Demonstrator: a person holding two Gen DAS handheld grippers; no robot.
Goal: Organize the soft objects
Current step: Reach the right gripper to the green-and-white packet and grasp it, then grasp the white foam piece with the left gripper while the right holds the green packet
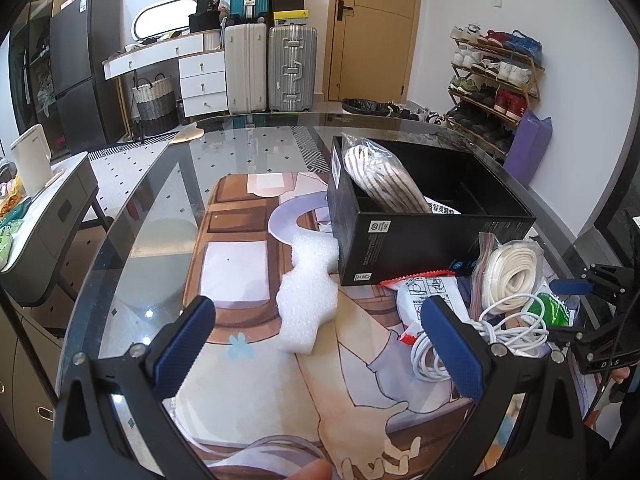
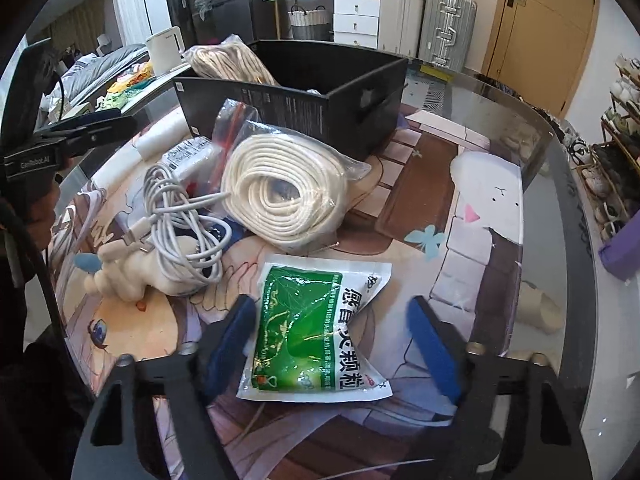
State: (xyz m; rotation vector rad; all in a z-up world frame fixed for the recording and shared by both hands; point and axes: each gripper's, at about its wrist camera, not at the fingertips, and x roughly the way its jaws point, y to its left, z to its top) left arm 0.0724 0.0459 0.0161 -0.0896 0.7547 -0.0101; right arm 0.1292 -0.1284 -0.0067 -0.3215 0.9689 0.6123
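My right gripper (image 2: 331, 302) stands open around a green medicine packet (image 2: 316, 328) that lies flat on the printed mat. Its left pad is at the packet's edge, its right pad clear of it. Beyond lie a bagged cream rope coil (image 2: 284, 196), a tangled white cable (image 2: 176, 220) on a cream plush toy (image 2: 128, 276), and a black box (image 2: 304, 92) holding a striped rope bundle (image 2: 228, 60). My left gripper (image 1: 318, 308) hangs open over the mat, holding nothing, just short of a white foam piece (image 1: 308, 280). The black box (image 1: 420, 240) stands ahead on the right.
A white packet with a red edge (image 1: 424, 292) lies in front of the box. The round glass table's rim (image 1: 132, 216) curves on the left, a side cabinet with a white kettle (image 1: 32, 160) beyond it. Suitcases (image 1: 292, 68) and a shoe rack (image 1: 496, 76) stand far back.
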